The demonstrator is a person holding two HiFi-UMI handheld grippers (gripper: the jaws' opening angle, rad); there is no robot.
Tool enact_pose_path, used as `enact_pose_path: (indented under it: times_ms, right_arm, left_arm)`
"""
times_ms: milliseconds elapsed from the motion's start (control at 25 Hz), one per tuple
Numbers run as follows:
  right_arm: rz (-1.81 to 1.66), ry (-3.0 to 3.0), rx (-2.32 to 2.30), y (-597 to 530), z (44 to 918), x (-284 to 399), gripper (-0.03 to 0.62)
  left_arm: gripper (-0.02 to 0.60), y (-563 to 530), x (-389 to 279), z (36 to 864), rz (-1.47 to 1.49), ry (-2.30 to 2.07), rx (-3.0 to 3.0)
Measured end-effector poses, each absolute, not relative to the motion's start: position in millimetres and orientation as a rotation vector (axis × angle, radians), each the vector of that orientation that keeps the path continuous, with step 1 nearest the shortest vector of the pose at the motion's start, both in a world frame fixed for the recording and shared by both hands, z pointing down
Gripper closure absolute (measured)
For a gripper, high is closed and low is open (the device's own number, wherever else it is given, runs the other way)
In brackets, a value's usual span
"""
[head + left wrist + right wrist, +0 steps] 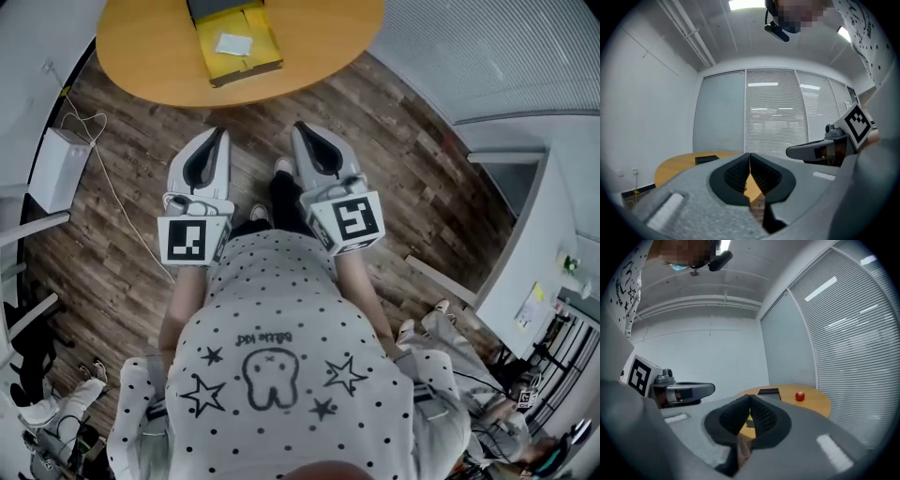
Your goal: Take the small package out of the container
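A yellow open container (253,58) stands on the round wooden table (150,47), with a small white package (232,43) lying flat inside it. Both grippers hang over the floor short of the table's near edge, apart from the container. My left gripper (221,133) is shut with nothing in it; its pads meet in the left gripper view (749,155). My right gripper (299,127) is also shut and empty, its pads together (750,397). From the gripper views the container shows only as a dark low box (707,159) (768,391); the package is hidden there.
A small red ball-like thing (800,396) sits on the table right of the container. A white box (56,169) with a cable lies on the wood floor at left. White cabinets (525,272) stand at right. Blinds and glass walls lie beyond the table.
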State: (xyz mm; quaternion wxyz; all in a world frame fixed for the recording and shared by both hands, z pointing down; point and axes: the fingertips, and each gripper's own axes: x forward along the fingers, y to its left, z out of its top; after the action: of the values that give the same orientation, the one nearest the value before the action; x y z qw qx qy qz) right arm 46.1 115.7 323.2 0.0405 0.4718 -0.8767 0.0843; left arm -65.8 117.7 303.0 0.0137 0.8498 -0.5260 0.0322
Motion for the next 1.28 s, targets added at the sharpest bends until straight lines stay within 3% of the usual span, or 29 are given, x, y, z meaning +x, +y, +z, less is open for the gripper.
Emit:
enact_pose_path:
  times_ms: [560, 840, 1280]
  right_arm:
    - [0.142, -2.744, 1.366, 41, 270, 55, 0.589]
    - [0.201, -2.761, 1.292, -32, 308, 91, 0.589]
    - [0.274, -2.778, 1.264, -37, 320, 99, 0.589]
  left_arm:
    - [0.569, 54, -65, 252, 0.022, -1.785, 2.617]
    - [0.569, -8, -40, 283, 0.09, -1.879, 2.55]
    - [0.569, -6, -30, 287, 0.132, -1.908, 2.524]
